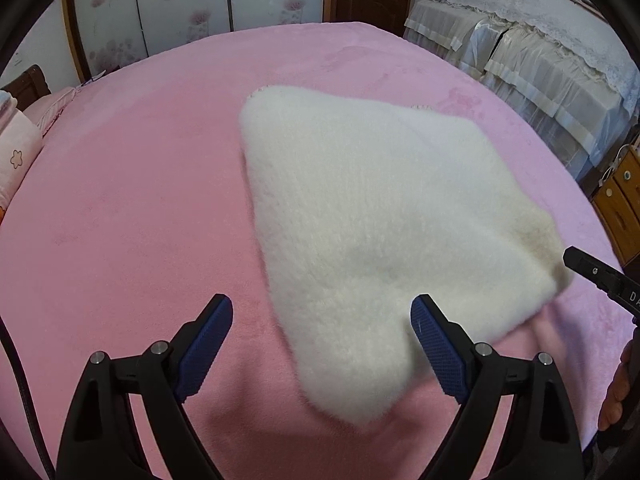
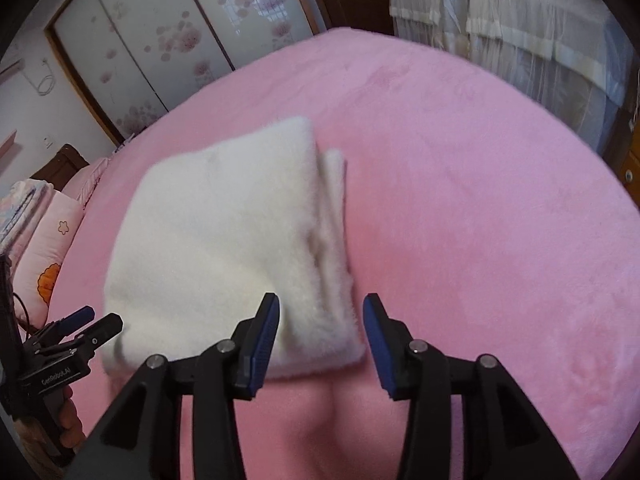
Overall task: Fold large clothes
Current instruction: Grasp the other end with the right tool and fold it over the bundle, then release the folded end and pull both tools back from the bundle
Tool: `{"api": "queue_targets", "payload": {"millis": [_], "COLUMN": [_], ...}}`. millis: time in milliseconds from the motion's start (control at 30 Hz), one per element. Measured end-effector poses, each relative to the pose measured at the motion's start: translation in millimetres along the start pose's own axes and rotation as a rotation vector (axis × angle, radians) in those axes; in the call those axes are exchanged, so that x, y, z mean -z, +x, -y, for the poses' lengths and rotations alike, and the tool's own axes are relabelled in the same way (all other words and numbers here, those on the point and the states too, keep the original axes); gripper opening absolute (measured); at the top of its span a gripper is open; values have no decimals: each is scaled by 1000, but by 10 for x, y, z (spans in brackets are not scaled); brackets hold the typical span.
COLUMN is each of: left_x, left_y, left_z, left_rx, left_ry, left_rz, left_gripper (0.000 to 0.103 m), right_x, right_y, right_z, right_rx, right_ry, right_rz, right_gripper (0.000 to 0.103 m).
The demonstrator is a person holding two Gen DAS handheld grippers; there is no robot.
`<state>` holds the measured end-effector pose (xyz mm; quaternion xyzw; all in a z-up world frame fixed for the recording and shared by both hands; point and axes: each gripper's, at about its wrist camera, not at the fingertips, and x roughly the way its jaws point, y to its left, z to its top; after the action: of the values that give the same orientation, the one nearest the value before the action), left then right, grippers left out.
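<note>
My left gripper (image 1: pixel 322 318) hangs with its blue-padded jaws spread wide and gripping nothing, above the near corner of the fluffy white folded garment (image 1: pixel 384 224), which lies in a thick squarish stack on the pink plush bedspread (image 1: pixel 120 208). My right gripper (image 2: pixel 321 322) is released too, its jaws parted on either side of the stack's near right corner, where the folded layers show along the edge. A pink flower-print pillow (image 2: pixel 44 256) sits at the bed's far left.
</note>
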<state>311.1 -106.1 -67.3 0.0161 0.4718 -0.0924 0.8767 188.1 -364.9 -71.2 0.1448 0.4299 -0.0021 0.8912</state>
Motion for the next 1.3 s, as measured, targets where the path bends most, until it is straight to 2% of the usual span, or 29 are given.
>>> {"api": "queue_targets", "payload": {"millis": [100, 200, 333, 467, 533, 667, 733, 767, 800, 833, 933, 1067, 1300], "left_x": [-183, -386, -711, -1010, -1083, -1121, -1097, -1073, -1055, -1050, -1031, -1010, -994], "left_y": [-115, -69, 186, 551, 750, 945, 954, 954, 953, 961, 975, 932, 581], "left_z": [-85, -160, -261, -343, -379, -393, -395, -397, -411, -433, -498, -577, -503], "left_rx": [-7, -60, -48, -64, -57, -13, 3, 1, -2, -3, 23, 42, 57], "left_ry": [-18, -44, -102, -148, -157, -159, -149, -144, -146, -153, -194, -237, -172], "left_rz": [40, 71, 65, 49, 20, 12, 27, 34, 40, 42, 34, 7, -39], "left_gripper": [90, 89, 77, 67, 61, 61, 63, 64, 69, 71, 75, 76, 76], "right_x": [-178, -396, -731, -992, -1082, -1149, -1144, -1135, -1118, -1107, -1057, -1045, -999], "right_y": [-162, -108, 343, 887, 1147, 1460, 1420, 1382, 1336, 1301, 1188, 1065, 681], "right_z": [-193, -475, -926, -1130, -1156, -897, -640, -539, -478, -420, -238, -243, -369], "right_rx": [22, 27, 8, -4, 34, 213, 204, 196, 219, 277, 230, 205, 170], "right_ry": [-89, -180, -267, -268, -264, -278, -236, -218, -217, -220, -173, -163, -154], "right_rz": [66, 101, 76, 35, 5, -17, -7, -4, 7, 20, 16, 12, 36], "right_gripper": [44, 44, 43, 43, 43, 41, 31, 30, 34, 47, 48, 50, 51]}}
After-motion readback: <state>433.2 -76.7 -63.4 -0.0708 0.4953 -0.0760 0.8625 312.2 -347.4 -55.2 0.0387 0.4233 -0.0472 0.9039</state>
